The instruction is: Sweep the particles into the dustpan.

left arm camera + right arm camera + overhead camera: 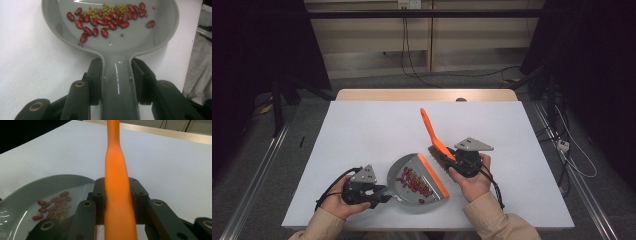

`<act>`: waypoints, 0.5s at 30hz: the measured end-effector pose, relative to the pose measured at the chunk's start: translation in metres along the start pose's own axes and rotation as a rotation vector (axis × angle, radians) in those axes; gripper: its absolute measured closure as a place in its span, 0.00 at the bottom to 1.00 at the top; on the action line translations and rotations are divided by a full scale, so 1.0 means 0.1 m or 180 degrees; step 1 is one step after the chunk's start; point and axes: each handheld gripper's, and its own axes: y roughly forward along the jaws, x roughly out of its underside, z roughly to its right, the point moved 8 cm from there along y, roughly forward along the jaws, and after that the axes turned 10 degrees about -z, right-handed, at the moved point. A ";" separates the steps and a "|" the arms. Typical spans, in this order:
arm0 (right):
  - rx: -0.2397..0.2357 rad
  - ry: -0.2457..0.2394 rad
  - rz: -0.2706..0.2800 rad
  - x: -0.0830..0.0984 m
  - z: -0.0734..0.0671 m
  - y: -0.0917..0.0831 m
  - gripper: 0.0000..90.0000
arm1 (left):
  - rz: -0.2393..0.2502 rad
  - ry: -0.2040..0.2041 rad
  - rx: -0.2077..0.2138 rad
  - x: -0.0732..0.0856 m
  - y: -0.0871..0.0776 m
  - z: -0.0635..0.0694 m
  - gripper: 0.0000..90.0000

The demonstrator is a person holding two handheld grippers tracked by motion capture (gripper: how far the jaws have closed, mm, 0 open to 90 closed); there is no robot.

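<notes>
Now my left gripper [379, 194] clamps the dustpan [117, 45] handle, right gripper [452, 162] clamps the brush [117, 202]; beans [105, 18] seem gathered, so next comes tipping them out.

No writing, label, brand mark, number or sign can be read anywhere in these pictures. The grey plastic dustpan [140, 42] ahead of the left claw [117, 75] bears no print on its pan or handle, and the orange plastic brush handle [117, 195] between the jaws of the right claw [117, 200] is plain too. The white bench top [362, 130] around both claws carries no marking. The pale wall socket plate [409, 4] far beyond the claws is too small to tell whether anything is written on it.
</notes>
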 end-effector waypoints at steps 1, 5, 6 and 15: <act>0.0009 0.0003 -0.0006 0.01 0.02 -0.01 0.79 | 0.0037 -0.0029 -0.0020 -0.01 0.00 -0.01 0.70; 0.0051 0.0028 -0.0004 0.02 0.11 -0.03 0.79 | 0.0100 -0.0074 -0.0055 -0.02 -0.03 -0.04 0.70; 0.0069 0.0020 -0.0011 0.03 0.13 -0.04 0.79 | 0.0134 -0.0107 -0.0075 -0.02 -0.04 -0.05 0.70; 0.0147 0.0080 0.0005 0.07 0.34 -0.14 0.79 | 0.0288 -0.0244 -0.0161 -0.05 -0.10 -0.15 0.70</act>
